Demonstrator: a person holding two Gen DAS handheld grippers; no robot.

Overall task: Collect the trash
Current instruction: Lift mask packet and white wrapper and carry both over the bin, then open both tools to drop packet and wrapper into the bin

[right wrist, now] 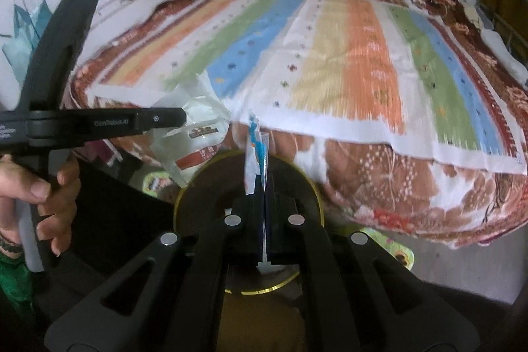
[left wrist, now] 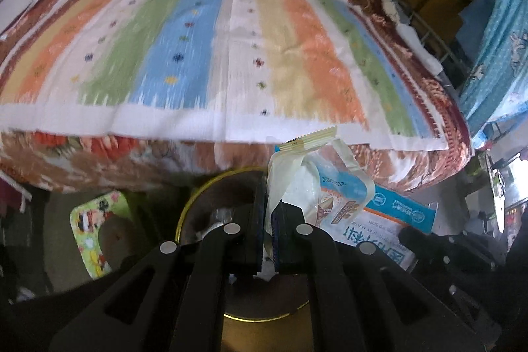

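Note:
My left gripper [left wrist: 269, 203] is shut on a crumpled cream and blue plastic wrapper [left wrist: 323, 183] that sticks up from its fingers. Under it is a round dark bin with a gold rim [left wrist: 184, 207]. My right gripper [right wrist: 265, 183] is shut on a thin blue and white flat packet [right wrist: 255, 154], seen edge-on above the same bin's rim [right wrist: 310, 180]. That packet [left wrist: 396, 210] shows printed text in the left wrist view, with the right gripper [left wrist: 409, 233] behind it. In the right wrist view a hand [right wrist: 49, 187] holds the left gripper [right wrist: 183, 117], its wrapper [right wrist: 194, 134] hanging by the bin.
A bed with a striped cloth [left wrist: 198, 38] over a brown floral blanket [right wrist: 429, 187] fills the view beyond the bin. A green cartoon-print stool [left wrist: 92, 220] stands on the floor beside the bin. Blue patterned fabric [left wrist: 495, 55] hangs at the right.

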